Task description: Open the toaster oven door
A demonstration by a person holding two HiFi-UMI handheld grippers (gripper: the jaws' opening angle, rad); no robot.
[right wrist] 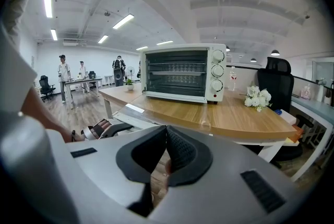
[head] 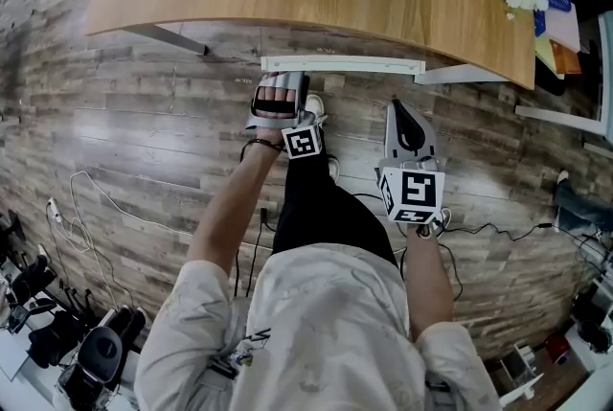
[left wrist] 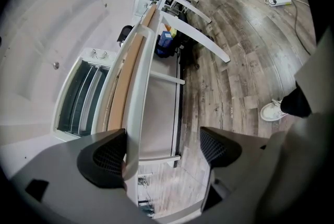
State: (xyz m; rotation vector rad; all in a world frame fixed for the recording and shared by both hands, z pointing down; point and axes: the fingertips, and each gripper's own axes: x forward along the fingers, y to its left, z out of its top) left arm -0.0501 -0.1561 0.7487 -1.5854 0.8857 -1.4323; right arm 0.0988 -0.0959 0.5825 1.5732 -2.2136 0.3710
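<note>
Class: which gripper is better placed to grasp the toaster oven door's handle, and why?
Left. The left gripper has the handle between its open jaws. The right gripper, jaws together, sits back from it.

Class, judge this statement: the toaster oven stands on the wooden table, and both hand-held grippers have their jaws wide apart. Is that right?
Not quite. Only the left hand-held gripper has its jaws wide apart; the right hand-held gripper has them closed together, as the right gripper view shows. The toaster oven does stand on the wooden table.
</note>
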